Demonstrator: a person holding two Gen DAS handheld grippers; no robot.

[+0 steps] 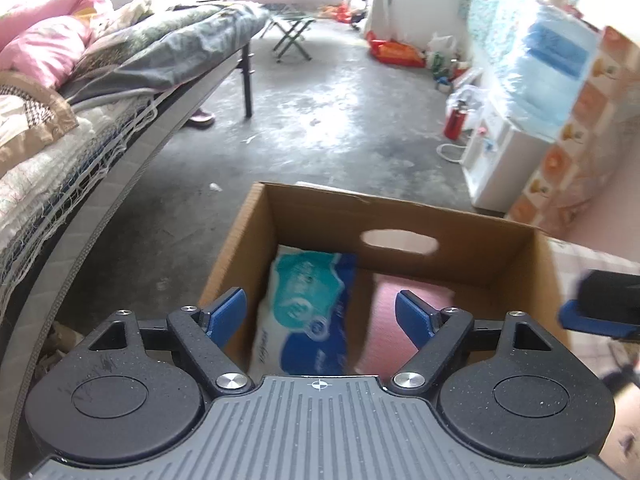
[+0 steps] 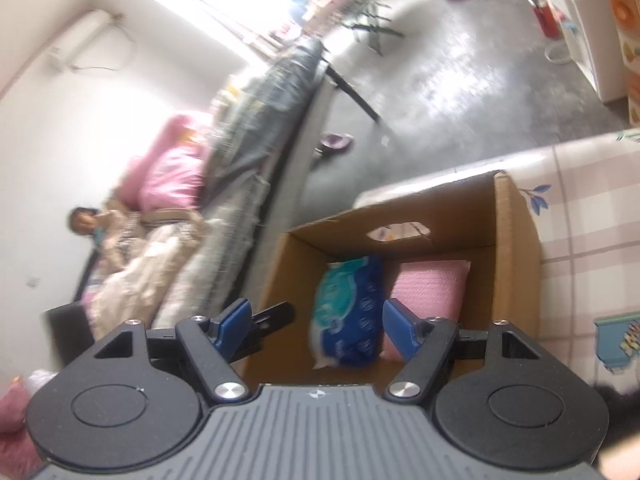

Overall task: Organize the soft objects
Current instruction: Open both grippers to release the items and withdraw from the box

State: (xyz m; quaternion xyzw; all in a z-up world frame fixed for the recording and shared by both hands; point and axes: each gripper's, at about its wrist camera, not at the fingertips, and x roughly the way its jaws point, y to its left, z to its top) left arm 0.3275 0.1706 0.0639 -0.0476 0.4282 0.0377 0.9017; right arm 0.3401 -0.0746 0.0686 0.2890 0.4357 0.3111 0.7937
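An open cardboard box point(image 1: 440, 220) point(image 2: 516, 240) stands on a table. Inside it lie a blue and teal soft tissue pack point(image 1: 308, 312) point(image 2: 348, 312) on the left and a pink cushion point(image 1: 384, 332) point(image 2: 432, 292) on the right. My left gripper point(image 1: 322, 316) is open and empty, just above the box's near side. My right gripper point(image 2: 316, 328) is open and empty, also over the box; it also shows in the left wrist view point(image 1: 600, 308) at the right edge. The left gripper's finger point(image 2: 272, 320) shows beside my right one.
The box stands on a table with a flowered tiled cloth point(image 2: 580, 240). A bed point(image 1: 80, 120) point(image 2: 180, 220) with quilts and pink pillows runs along the left. A water dispenser point(image 1: 520, 128) stands at the right. Bare concrete floor point(image 1: 320, 112) lies beyond, with a folding stool point(image 1: 294, 30).
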